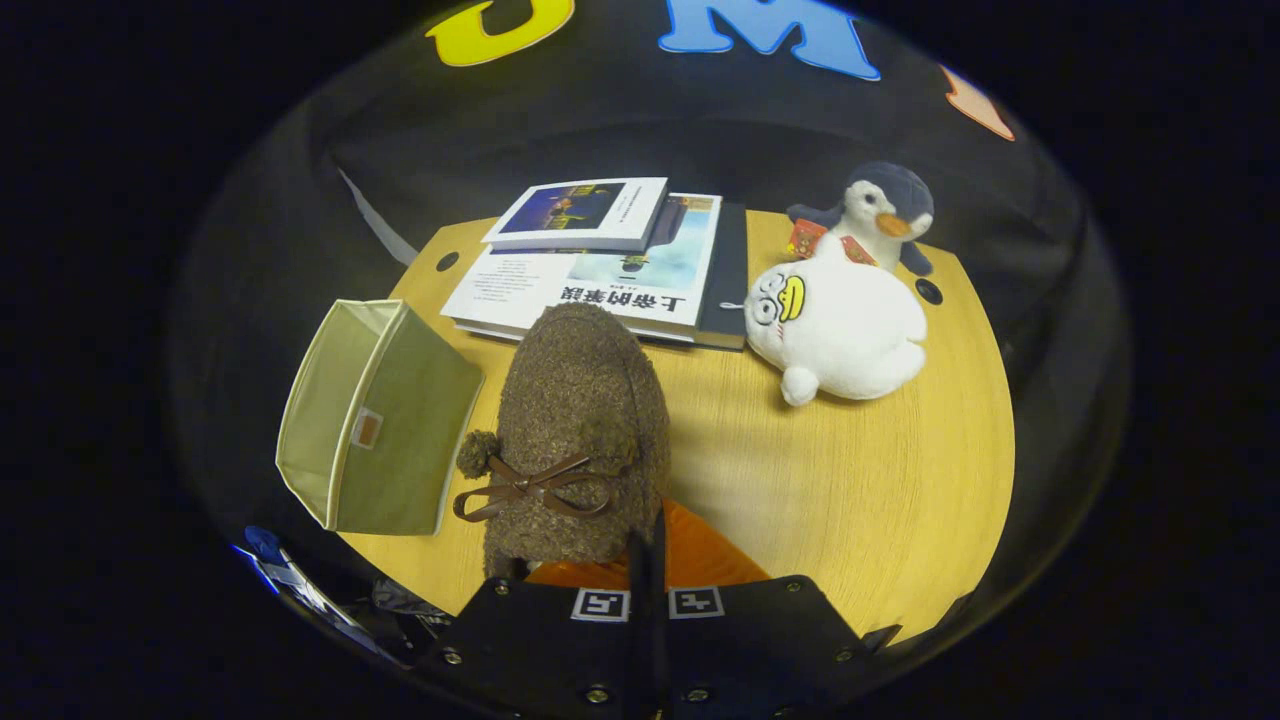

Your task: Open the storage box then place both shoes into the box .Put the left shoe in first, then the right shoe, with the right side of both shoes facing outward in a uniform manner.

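Gripper (648, 560) closed, fingers pressed together on the rear edge of a fuzzy brown slipper-style shoe (580, 420) with a thin brown ribbon bow (530, 487) and a small pompom (478, 452); shoe held just ahead of the fingers, toe pointing away, above the round wooden counter (880, 500); bright orange lining (700, 555) visible at the heel beside the fingers. Just left of the shoe, a pale green fabric storage box (390, 430), lying on its side at the counter's near left rim, opening turned leftward. Beyond the shoe, a stack of books (610, 265), smaller one on top; to the right of them, a white plush duck (850, 335); behind that, close against it, a grey and white plush penguin (880, 215) at the far rim.
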{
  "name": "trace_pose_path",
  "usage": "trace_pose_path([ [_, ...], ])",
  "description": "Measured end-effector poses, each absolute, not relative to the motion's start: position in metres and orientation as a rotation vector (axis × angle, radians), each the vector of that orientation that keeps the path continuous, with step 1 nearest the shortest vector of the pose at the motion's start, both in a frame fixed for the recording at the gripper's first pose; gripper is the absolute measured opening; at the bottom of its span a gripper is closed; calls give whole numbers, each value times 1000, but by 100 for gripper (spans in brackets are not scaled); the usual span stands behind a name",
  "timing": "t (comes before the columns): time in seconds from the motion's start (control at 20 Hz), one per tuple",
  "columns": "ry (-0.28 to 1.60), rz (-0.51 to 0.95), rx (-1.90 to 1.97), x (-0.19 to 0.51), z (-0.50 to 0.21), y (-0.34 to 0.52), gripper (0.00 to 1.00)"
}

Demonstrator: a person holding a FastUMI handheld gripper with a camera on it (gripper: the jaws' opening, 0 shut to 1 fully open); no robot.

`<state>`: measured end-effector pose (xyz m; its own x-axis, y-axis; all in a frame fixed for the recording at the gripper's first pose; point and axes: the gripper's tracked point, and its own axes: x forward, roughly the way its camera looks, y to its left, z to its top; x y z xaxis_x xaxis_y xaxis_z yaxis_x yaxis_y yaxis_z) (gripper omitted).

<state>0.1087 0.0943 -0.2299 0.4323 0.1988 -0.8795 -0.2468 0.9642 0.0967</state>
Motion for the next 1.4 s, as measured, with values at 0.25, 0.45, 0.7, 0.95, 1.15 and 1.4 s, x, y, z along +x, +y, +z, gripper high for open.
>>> trace_pose_path([
  [0.25, 1088, 341, -99, 118, -213, 146, 0],
  [0.45, 1079, 399, -119, 127, -202, 190, 0],
  [0.7, 1080, 472, -164, 128, -194, 241, 0],
  [0.95, 1081, 548, -172, 127, -184, 295, 0],
  [1.15, 1080, 589, -174, 127, -181, 332, 0],
  [1.4, 1100, 614, -181, 128, -191, 373, 0],
])
